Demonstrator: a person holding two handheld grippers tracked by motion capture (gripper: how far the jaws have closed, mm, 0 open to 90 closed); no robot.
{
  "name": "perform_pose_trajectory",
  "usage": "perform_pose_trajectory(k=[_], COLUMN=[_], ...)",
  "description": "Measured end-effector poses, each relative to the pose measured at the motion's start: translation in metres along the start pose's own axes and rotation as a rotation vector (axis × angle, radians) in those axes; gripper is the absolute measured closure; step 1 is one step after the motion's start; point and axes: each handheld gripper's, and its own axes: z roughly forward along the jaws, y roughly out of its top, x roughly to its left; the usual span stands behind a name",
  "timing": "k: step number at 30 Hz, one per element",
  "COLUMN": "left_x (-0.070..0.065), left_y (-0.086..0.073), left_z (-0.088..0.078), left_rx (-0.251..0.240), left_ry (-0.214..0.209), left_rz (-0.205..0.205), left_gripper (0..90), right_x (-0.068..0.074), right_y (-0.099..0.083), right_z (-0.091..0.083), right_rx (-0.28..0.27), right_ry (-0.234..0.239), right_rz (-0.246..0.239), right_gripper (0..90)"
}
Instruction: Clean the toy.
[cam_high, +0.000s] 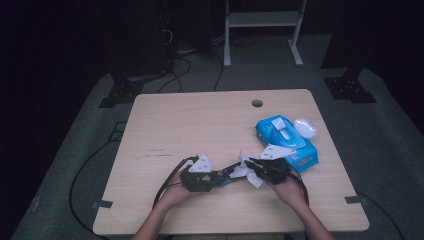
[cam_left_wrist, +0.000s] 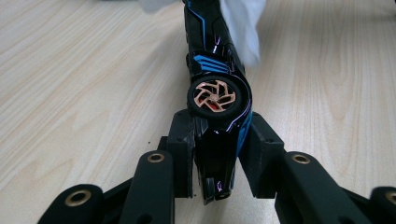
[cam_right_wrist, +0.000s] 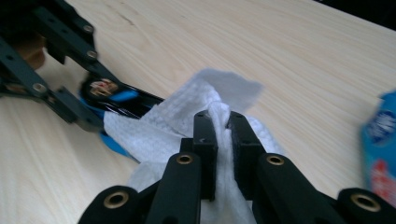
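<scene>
A black and blue toy car (cam_left_wrist: 215, 93) with copper-coloured wheels is clamped between the jaws of my left gripper (cam_left_wrist: 215, 140), held on its side just above the wooden table (cam_high: 200, 125). In the high view the left gripper (cam_high: 212, 179) sits near the table's front middle. My right gripper (cam_right_wrist: 219, 128) is shut on a crumpled white wipe (cam_right_wrist: 187, 116), which lies against the far end of the car (cam_right_wrist: 116, 98). The high view shows the right gripper (cam_high: 252, 167) just right of the left one, with the wipe (cam_high: 245, 170) between them.
A blue pack of wet wipes (cam_high: 286, 141) lies at the table's right side, its lid flipped open. A small white oval object (cam_high: 305, 127) rests beside it. A round cable hole (cam_high: 257, 103) sits near the far edge. Cables trail on the floor.
</scene>
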Motion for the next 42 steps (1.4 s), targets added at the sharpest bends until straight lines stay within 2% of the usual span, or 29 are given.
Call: perform_pose_trajectory(k=[2, 6, 8, 10, 12, 14, 17, 21, 26, 31, 33, 35, 36, 40, 41, 42], left_x=[0.0, -0.001, -0.001, -0.001, -0.001, -0.001, -0.001, -0.001, -0.002, -0.002, -0.002, -0.002, -0.002, -0.002, -0.002, -0.002], left_y=[0.0, 0.001, 0.0, 0.0, 0.0, 0.0, -0.001, 0.0, 0.001, 0.0, 0.0, 0.0, 0.0, 0.0, 0.0, 0.0], left_z=[0.0, 0.001, 0.001, 0.0, -0.001, -0.001, -0.001, 0.0, 0.0, 0.0, 0.0, 0.0, 0.0, 0.001, 0.001, 0.0], left_rx=[-0.001, 0.003, 0.0, 0.002, 0.007, 0.005, 0.004, 0.008, 0.011, 0.005, 0.006, 0.007, 0.007, 0.006, 0.006, 0.007], left_ry=[0.001, 0.004, 0.004, 0.006, 0.008, 0.009, 0.007, 0.009, 0.01, 0.007, 0.006, 0.008, 0.008, 0.004, 0.005, 0.005], left_rz=[-0.004, 0.002, 0.002, 0.009, 0.014, 0.013, 0.014, 0.017, 0.02, 0.017, 0.02, 0.019, 0.02, 0.023, 0.025, 0.025], left_gripper=[67.1, 67.0, 67.0, 67.1, 67.2, 67.4, 67.6, 67.5, 67.5, 67.5, 67.6, 67.6, 67.7, 67.9, 67.9, 67.9], right_x=[-0.005, -0.002, 0.003, 0.011, 0.012, 0.003, -0.009, -0.009, 0.009, 0.038, 0.049, 0.051, 0.049, 0.024, 0.017, 0.011], right_y=[-0.004, -0.003, 0.001, 0.006, 0.009, 0.007, 0.002, 0.002, 0.011, 0.023, 0.029, 0.031, 0.03, 0.024, 0.021, 0.019], right_z=[-0.005, -0.004, 0.003, 0.011, 0.014, 0.012, 0.006, 0.006, 0.017, 0.037, 0.043, 0.044, 0.043, 0.03, 0.025, 0.022], right_rx=[-0.006, -0.006, -0.019, -0.016, -0.01, -0.013, -0.014, -0.011, -0.017, -0.025, -0.023, -0.013, -0.008, -0.003, 0.002, 0.001], right_ry=[-0.003, -0.011, 0.031, 0.064, 0.061, 0.028, -0.009, -0.02, 0.048, 0.18, 0.202, 0.185, 0.177, 0.092, 0.054, 0.043], right_rz=[0.014, 0.02, 0.027, 0.001, -0.016, -0.01, 0.029, 0.033, 0.012, 0.003, -0.035, -0.067, -0.066, -0.03, -0.026, -0.013], right_gripper=[82.8, 82.8, 82.7, 82.7, 82.7, 82.7, 82.8, 82.8, 82.8, 82.8, 82.8, 82.8, 82.8, 82.9, 82.9, 82.8])
